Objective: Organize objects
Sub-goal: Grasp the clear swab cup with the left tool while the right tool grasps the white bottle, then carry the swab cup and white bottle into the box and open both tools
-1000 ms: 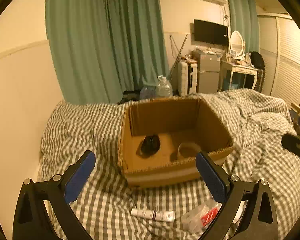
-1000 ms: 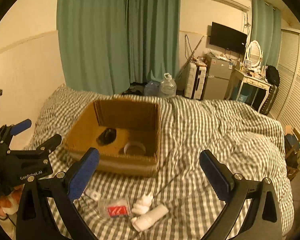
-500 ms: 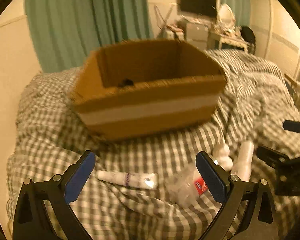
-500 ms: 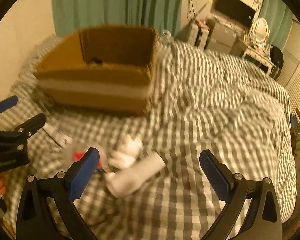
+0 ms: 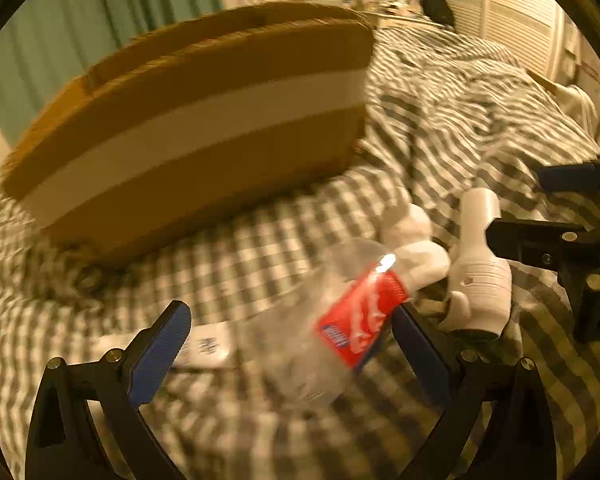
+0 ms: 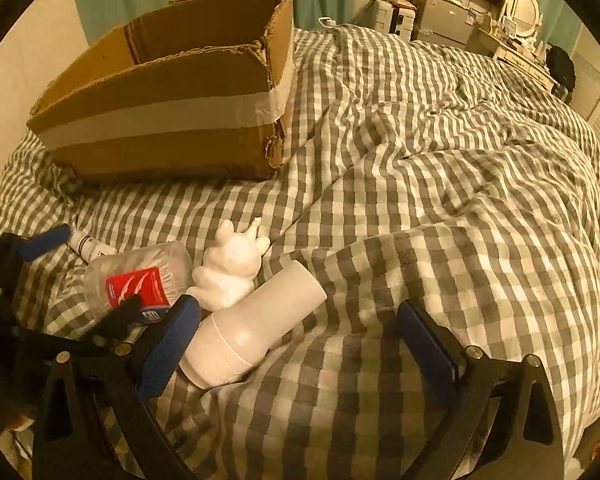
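Your left claw [image 5: 288, 344] is spread wide with nothing between its blue pads, low over the checked bed cover [image 6: 440, 184]. A clear plastic bottle [image 5: 324, 320] lies on its side between the pads; its red label [image 5: 360, 316] carries white script, too blurred to read. Just behind the left pad sits a white tube [image 5: 208, 346] with dark print you cannot make out.

Your right claw [image 6: 300, 340] is also wide open, its left pad touching a white bottle [image 6: 252, 328] lying tilted on the cover. A white figurine [image 6: 230, 268] rests against that bottle and beside the clear one.

The cardboard box [image 6: 172, 92], banded with pale tape, stands open-topped beyond them, its torn corner edge facing the right side. To the right of the box and the items, the bed cover stretches wide and rumpled.
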Motion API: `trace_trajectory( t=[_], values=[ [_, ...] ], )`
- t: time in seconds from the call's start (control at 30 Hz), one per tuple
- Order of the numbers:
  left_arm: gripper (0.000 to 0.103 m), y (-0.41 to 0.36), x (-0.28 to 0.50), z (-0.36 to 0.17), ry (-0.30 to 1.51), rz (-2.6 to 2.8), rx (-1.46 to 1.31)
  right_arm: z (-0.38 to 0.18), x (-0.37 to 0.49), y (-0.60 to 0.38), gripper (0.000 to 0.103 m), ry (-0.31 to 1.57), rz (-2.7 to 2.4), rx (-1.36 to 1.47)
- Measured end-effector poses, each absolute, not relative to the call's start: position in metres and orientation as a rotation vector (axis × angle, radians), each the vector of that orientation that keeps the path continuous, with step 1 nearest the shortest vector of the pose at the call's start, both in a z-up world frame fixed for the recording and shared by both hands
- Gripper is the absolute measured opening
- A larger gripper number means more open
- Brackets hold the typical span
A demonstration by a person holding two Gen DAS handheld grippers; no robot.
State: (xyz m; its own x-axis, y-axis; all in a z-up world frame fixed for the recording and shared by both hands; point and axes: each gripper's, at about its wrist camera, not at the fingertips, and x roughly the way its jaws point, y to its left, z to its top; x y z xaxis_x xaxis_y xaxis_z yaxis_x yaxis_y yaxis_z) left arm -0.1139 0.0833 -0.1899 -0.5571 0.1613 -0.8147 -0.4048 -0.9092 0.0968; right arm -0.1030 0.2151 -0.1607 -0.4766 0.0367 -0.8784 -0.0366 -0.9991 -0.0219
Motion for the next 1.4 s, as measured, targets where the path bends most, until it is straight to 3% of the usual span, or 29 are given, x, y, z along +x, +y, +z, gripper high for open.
trace_trajectory(
  t=[0.1, 0.17, 0.3, 0.33, 0.77, 0.9, 1.13, 1.4],
  values=[
    [0.103, 0.097, -0.118, -0.202, 0.423, 2.429, -1.257, -0.162, -0.106, 0.213, 0.099, -0.008, 2.656, -1.589],
    [0.088, 0.100, -0.120, -0.209, 0.409, 2.394, -1.254, -0.163, -0.108, 0.212, 0.099, -0.010, 2.651, -1.594],
    [0.080, 0.097, -0.115, -0.208, 0.378, 2.368, -1.245, -0.167, -0.108, 0.211, 0.099, -0.030, 2.646, -1.599],
    [0.074, 0.097, -0.113, -0.205, 0.384, 2.377, -1.233, -0.167, -0.109, 0.210, 0.099, -0.038, 2.644, -1.598],
    [0.067, 0.041, -0.114, -0.159, 0.230, 2.583, -1.268, -0.191, -0.121, 0.179, 0.098, -0.209, 2.577, -1.729],
    [0.067, 0.034, -0.114, -0.154, 0.246, 2.619, -1.245, -0.210, -0.131, 0.164, 0.093, -0.270, 2.535, -1.808],
    [0.067, 0.027, -0.115, -0.156, 0.226, 2.623, -1.258, -0.214, -0.134, 0.156, 0.060, -0.278, 2.567, -1.819],
    [0.066, 0.025, -0.110, -0.149, 0.226, 2.630, -1.251, -0.185, -0.120, 0.143, 0.059, -0.337, 2.677, -1.673]
  ],
)
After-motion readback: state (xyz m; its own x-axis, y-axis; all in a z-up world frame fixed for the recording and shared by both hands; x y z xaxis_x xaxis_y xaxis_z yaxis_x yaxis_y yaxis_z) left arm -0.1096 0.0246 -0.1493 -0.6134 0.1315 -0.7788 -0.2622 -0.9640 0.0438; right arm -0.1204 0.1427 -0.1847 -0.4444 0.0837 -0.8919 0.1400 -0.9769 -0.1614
